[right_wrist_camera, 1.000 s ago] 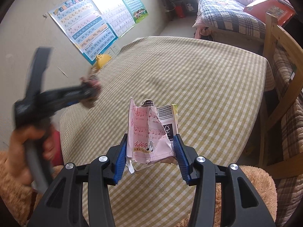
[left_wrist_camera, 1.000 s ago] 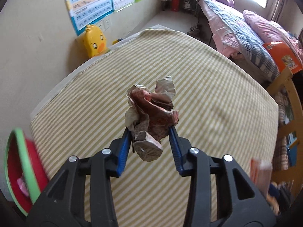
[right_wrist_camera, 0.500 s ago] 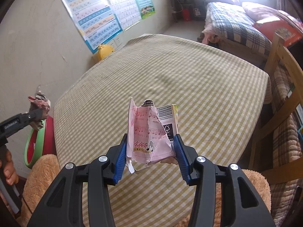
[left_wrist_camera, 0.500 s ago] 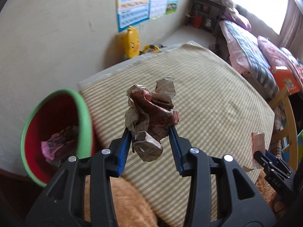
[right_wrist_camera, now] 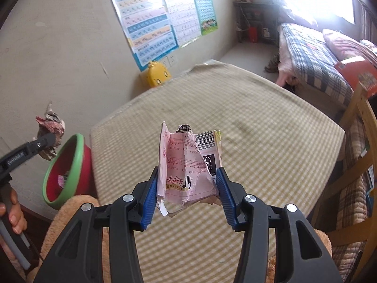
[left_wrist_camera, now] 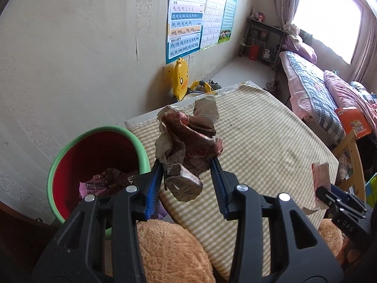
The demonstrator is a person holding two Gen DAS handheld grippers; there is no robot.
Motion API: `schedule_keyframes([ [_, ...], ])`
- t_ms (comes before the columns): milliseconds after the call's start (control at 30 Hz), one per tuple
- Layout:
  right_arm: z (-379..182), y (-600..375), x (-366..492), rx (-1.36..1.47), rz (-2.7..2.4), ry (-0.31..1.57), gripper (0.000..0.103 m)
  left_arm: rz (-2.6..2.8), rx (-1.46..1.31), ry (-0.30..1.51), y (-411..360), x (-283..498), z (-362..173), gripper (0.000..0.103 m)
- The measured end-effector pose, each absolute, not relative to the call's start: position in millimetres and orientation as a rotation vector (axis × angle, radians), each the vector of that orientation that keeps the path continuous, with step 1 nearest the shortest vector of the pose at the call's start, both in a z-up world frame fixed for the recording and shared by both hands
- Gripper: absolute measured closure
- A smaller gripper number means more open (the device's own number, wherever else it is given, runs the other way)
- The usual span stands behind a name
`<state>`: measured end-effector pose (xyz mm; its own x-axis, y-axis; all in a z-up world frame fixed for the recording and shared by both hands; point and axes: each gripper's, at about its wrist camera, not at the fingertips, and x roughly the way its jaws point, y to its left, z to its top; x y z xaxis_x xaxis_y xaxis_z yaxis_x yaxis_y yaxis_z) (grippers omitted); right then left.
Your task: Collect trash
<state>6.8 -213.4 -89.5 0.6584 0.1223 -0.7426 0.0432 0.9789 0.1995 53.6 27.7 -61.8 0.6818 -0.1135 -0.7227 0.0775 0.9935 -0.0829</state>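
Note:
My left gripper [left_wrist_camera: 186,165] is shut on a crumpled brown and red paper wad [left_wrist_camera: 188,139], held in the air over the table's corner just right of the red bin with a green rim [left_wrist_camera: 99,132]. Some trash lies inside the bin. In the right wrist view the same wad [right_wrist_camera: 50,127] hangs above and left of the bin [right_wrist_camera: 79,148]. My right gripper [right_wrist_camera: 187,181] is shut on a torn pink carton piece [right_wrist_camera: 186,165] printed with music notes and a barcode, above the checked tablecloth [right_wrist_camera: 235,118].
A tan plush seat [left_wrist_camera: 169,252] sits at the table's near edge. A yellow duck toy [left_wrist_camera: 180,77] stands by the wall under posters. Beyond the table are a bed [left_wrist_camera: 313,87] and a wooden chair [right_wrist_camera: 358,122] to its right. A hand [right_wrist_camera: 11,210] grips the left tool.
The left gripper swung left off the tabletop toward the bin, which has come fully into its view. The right gripper shifted left and rolled a little, still over the table.

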Motion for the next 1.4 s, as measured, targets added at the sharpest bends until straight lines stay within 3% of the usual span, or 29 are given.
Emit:
schedule_keyframes([
  [400,-59.2,-146.0,34.4,0.173,0.196,0.812,0.056,-0.014,-0.068,0.783,74.9,49.4,-60.7,0.063],
  [733,-54.3,-12.6,88.7,0.162,0.532,0.846,0.055,0.212,-0.130,0.866,161.3,51.4,-90.1,0.062],
  [833,-64.8,17.0,105.1,0.155,0.587,0.889,0.052,0.245,-0.139,0.876,173.1,47.7,-95.0,0.053],
  [967,-77.0,31.5,116.8,0.131,0.570,0.910,0.033,0.286,-0.178,0.857,182.4,44.2,-94.0,0.022],
  [1067,-74.0,7.6,113.5,0.203,0.533,0.893,0.030,0.278,-0.188,0.832,178.8,41.0,-86.7,0.018],
  [1200,-56.2,-45.0,88.1,0.237,0.408,0.791,0.018,0.226,-0.178,0.786,155.9,38.6,-71.9,0.008],
  [1400,-31.3,-112.8,48.6,0.213,0.247,0.667,0.008,0.133,-0.157,0.738,112.4,45.9,-46.9,0.006],
])
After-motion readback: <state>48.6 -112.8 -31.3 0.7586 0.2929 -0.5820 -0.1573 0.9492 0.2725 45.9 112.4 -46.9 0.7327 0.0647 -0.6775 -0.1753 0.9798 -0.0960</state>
